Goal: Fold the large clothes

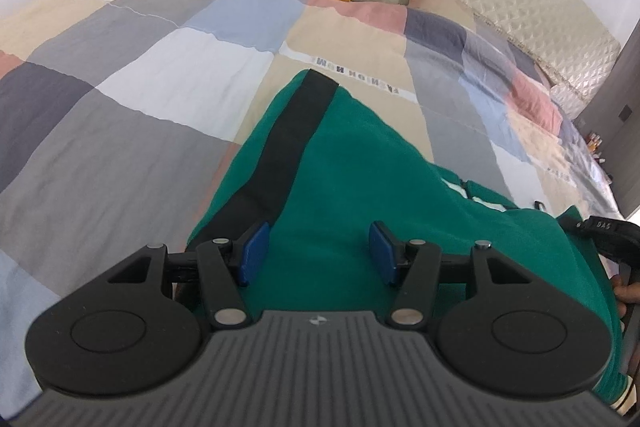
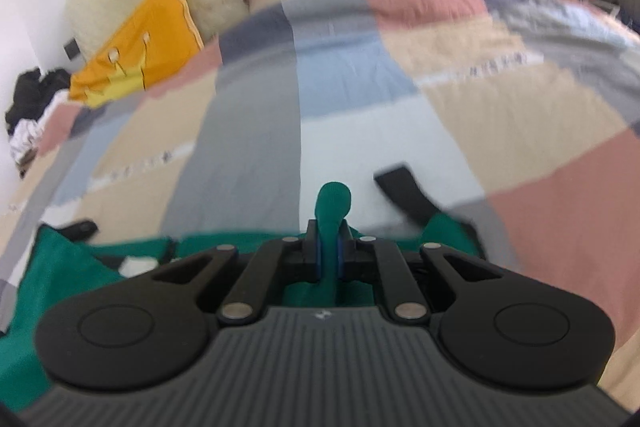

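The left gripper (image 1: 318, 253) hovers over the green garment (image 1: 352, 179) with its blue pads (image 1: 251, 253) spread apart, nothing between them – the garment lies on the patchwork bedcover (image 1: 132, 99). On the right, the right gripper (image 2: 328, 255) is clamped on a pinched fold of this green cloth, which sticks up between its pads.

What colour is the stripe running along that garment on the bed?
Black, on a green garment; the stripe shows best in the left wrist view.
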`<action>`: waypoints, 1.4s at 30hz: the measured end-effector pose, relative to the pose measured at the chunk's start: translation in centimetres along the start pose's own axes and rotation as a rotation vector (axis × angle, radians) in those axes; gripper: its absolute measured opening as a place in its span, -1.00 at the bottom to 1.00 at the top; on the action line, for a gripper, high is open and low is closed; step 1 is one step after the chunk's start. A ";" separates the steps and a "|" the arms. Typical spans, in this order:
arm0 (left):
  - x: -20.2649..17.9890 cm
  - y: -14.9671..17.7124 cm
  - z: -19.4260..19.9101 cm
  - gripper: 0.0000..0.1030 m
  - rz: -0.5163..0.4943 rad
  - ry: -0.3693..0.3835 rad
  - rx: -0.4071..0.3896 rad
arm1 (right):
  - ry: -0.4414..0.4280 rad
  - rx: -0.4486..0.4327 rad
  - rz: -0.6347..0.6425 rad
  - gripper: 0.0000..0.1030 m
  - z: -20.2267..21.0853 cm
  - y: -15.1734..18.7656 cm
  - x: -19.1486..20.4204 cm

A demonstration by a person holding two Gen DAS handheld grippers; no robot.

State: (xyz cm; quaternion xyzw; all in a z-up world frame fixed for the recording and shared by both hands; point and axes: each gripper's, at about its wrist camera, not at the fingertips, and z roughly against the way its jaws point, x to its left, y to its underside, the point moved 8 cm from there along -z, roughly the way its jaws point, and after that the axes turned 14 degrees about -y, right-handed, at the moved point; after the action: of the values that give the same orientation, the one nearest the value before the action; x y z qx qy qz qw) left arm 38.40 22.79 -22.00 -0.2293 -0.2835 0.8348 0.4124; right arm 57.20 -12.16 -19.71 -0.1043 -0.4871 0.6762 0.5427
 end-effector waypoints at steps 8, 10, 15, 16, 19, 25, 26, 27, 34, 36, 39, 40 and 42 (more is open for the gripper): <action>-0.3 0.3 0.2 0.19 -0.032 -0.026 -0.024 | -0.006 0.017 -0.012 -0.57 0.6 0.5 0.5; -0.4 0.2 0.6 0.19 -0.044 -0.034 -0.039 | -0.001 0.009 -0.003 -0.38 1.2 0.1 0.8; -1.0 0.1 2.6 0.19 -0.049 -0.014 -0.080 | -0.023 -0.067 0.018 0.44 4.1 -0.9 2.2; -1.2 0.2 3.1 0.19 -0.051 -0.011 -0.090 | -0.032 -0.075 0.015 0.44 4.8 -0.9 2.4; -1.7 0.4 4.7 0.19 -0.057 -0.001 -0.113 | -0.043 -0.092 0.025 0.44 6.8 -0.8 3.0; -2.9 1.5 8.7 0.19 -0.055 0.036 -0.159 | -0.071 -0.118 0.009 0.44 11.7 0.8 4.4; -3.1 1.9 9.6 0.19 -0.063 0.040 -0.172 | -0.079 -0.128 0.008 0.44 12.6 1.1 4.8; -3.4 2.3 10.3 0.19 -0.071 0.041 -0.180 | -0.088 -0.136 0.004 0.44 13.6 1.6 5.2; -5.1 6.2 15.8 0.19 -0.143 0.072 -0.228 | -0.113 -0.158 0.058 0.44 19.1 6.4 8.7; -5.6 7.5 17.3 0.19 -0.158 0.093 -0.232 | -0.118 -0.169 0.059 0.44 20.4 7.2 9.4; -6.0 9.4 18.9 0.25 -0.170 0.119 -0.226 | -0.125 -0.178 0.038 0.44 21.9 8.5 10.1; -6.2 10.1 19.4 0.26 -0.175 0.127 -0.221 | -0.128 -0.181 0.020 0.44 22.3 9.1 10.1; -6.4 11.2 20.0 0.28 -0.186 0.142 -0.212 | -0.139 -0.174 -0.013 0.44 22.8 10.2 10.2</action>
State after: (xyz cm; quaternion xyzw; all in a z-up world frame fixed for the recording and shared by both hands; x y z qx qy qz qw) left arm 23.38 6.27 -13.79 -0.3027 -0.3600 0.7402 0.4805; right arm 31.54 -15.37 -12.14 -0.1007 -0.5811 0.6334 0.5009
